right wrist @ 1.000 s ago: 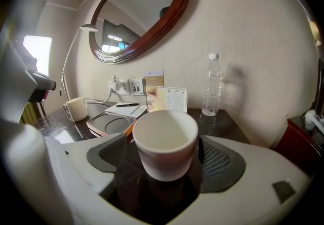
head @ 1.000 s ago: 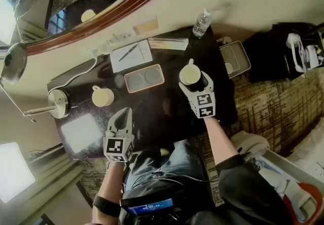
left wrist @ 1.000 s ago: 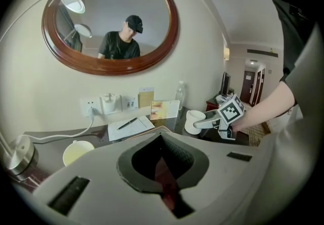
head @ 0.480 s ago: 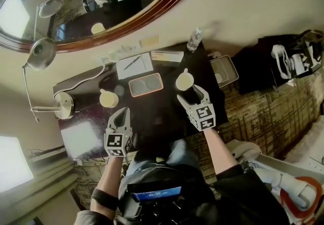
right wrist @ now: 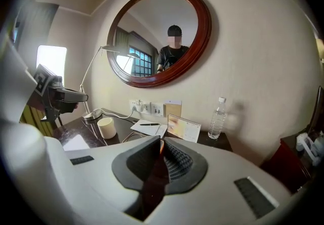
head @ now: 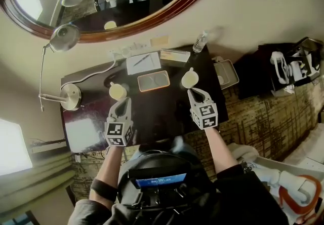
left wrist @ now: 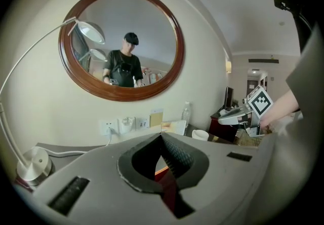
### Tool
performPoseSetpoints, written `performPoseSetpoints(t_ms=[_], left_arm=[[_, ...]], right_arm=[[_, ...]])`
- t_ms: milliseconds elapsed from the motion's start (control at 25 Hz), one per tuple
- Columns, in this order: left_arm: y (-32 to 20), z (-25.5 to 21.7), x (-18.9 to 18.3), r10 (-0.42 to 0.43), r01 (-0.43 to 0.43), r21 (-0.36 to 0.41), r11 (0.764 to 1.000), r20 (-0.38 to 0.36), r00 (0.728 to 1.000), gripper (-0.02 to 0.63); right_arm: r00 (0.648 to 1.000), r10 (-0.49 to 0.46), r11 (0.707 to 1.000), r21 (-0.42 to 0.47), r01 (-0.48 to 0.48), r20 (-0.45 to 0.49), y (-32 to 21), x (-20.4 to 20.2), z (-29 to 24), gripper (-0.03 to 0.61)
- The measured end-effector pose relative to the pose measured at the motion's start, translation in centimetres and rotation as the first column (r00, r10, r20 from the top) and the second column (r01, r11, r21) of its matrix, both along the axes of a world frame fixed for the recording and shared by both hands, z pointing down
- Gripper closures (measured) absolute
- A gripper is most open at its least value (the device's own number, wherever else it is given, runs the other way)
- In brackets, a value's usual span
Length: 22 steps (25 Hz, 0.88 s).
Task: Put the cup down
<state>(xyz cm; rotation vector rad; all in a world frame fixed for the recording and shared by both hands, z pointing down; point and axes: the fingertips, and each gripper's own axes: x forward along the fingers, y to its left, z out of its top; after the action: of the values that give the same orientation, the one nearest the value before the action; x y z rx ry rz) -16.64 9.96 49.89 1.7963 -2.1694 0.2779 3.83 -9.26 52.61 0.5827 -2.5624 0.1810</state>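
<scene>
**Cup.** The cup (head: 190, 78) stands upright on the bench (head: 167, 115), to the right of the tray (head: 154, 81) and just ahead of your right hand-held gripper (head: 195, 93). Cup and gripper are apart, and nothing touches the cup. In the left gripper view the cup (left wrist: 201, 134) shows on the right part of the bench, below the bottle (left wrist: 186, 113).

**Right hand-held gripper.** Your right hand-held gripper (right wrist: 161, 142) has just been closing its jaws. They now stand together at the tips, with nothing between them. The gripper points toward the wall and tilts downward.

**Left hand-held gripper.** Your left hand-held gripper (head: 124, 102) has its jaws together, and the left gripper view (left wrist: 161, 135) shows nothing between them. In the head view its tips lie near the second cup (head: 117, 90). The right gripper view shows this gripper (right wrist: 61, 95) clear of the second cup (right wrist: 107, 127), which stands upright on the bench.

**Bench layout.**
- The tray lies between the two cups. It has an orange rim and two round recesses.
- Behind the tray lies a notepad (head: 144, 62) with a pen (right wrist: 149, 124) on it.
- A card (head: 175, 55) stands to the right of the notepad.
- The bottle (head: 200, 42) stands upright at the back right corner.
- The lamp (head: 71, 96) has its base at the left end of the bench.

**Wall.** A round mirror (head: 167, 13) hangs above the bench. A person holding both grippers shows in it.
</scene>
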Motion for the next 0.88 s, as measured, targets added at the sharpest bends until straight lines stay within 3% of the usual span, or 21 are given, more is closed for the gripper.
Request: performPoseSetpoints(t_ms=[80,320,640,880], left_arm=[[0.2,-0.5,0.0,0.001,-0.001,0.006,1.0,0.0,1.0,0.614],[0.9,-0.9,0.6,-0.021,0.021,0.007,1.0,-0.047,0.999,0.614],[0.9,-1.0,2.2,0.02,-0.019,0.018,1.0,-0.051,0.998,0.614],[0.9,-1.5,3.0,0.006,-0.004,0.024,1.0,-0.085,0.996,0.614]], right_arm=[[1.0,-0.007,1.0,-0.013,0.007,0.014,0.8,-0.3,-0.5,0.561],[0.997,-0.064,0.997,-0.051,0.066,0.046,3.7,-1.3,-1.3,0.563],[0.996,-0.061,0.993,-0.093,0.067,0.063,4.8,-0.6,-1.0,0.561],[0.996,-0.064,0.992,-0.107,0.07,0.063,4.9,0.1,-0.8,0.561]])
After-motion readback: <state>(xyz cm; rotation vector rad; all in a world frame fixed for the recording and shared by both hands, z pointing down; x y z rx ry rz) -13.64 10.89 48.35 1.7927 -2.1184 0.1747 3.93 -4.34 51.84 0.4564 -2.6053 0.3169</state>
